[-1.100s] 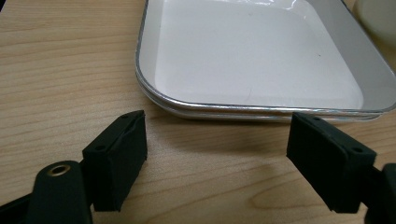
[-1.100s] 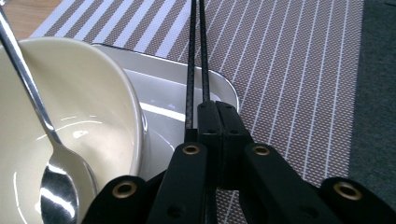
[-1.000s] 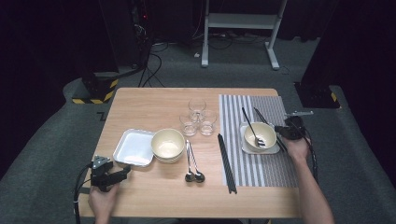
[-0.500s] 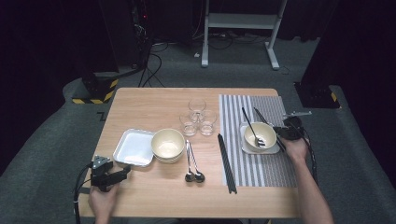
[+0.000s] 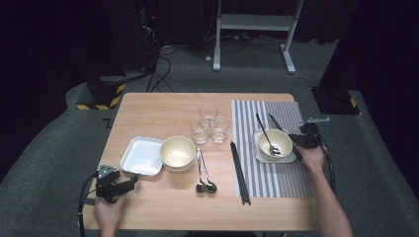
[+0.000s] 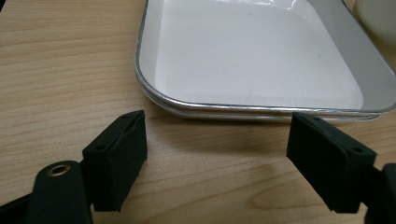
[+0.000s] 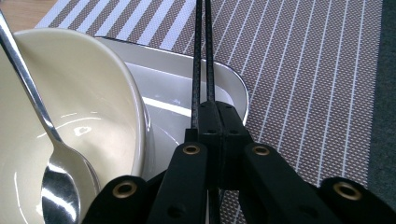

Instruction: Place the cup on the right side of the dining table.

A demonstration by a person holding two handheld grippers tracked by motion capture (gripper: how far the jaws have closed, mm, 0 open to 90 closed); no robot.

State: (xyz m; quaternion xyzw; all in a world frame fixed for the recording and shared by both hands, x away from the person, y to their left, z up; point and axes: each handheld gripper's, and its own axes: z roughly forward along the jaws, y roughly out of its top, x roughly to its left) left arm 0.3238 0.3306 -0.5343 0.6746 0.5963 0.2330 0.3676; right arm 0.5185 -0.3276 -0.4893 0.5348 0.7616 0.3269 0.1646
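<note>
My right gripper (image 7: 215,114) is shut on a pair of black chopsticks (image 7: 201,56) that reach across the white plate (image 7: 187,88) on the striped placemat (image 7: 303,70). Just left of them a cream bowl (image 7: 84,93) stands on that plate with a metal spoon (image 7: 28,88) in it. In the high view this gripper (image 5: 296,139) sits at the bowl's (image 5: 275,144) right side. My left gripper (image 6: 215,140) is open and holds nothing, low over the wood just short of the white tray (image 6: 252,60); the high view places this gripper (image 5: 129,181) at the table's front left.
A second cream bowl (image 5: 178,152) stands beside the white tray (image 5: 142,156). Two spoons (image 5: 202,173) lie at the middle front, three glasses (image 5: 209,126) behind them. Another black chopstick pair (image 5: 239,173) lies along the placemat's left edge. Dark floor surrounds the table.
</note>
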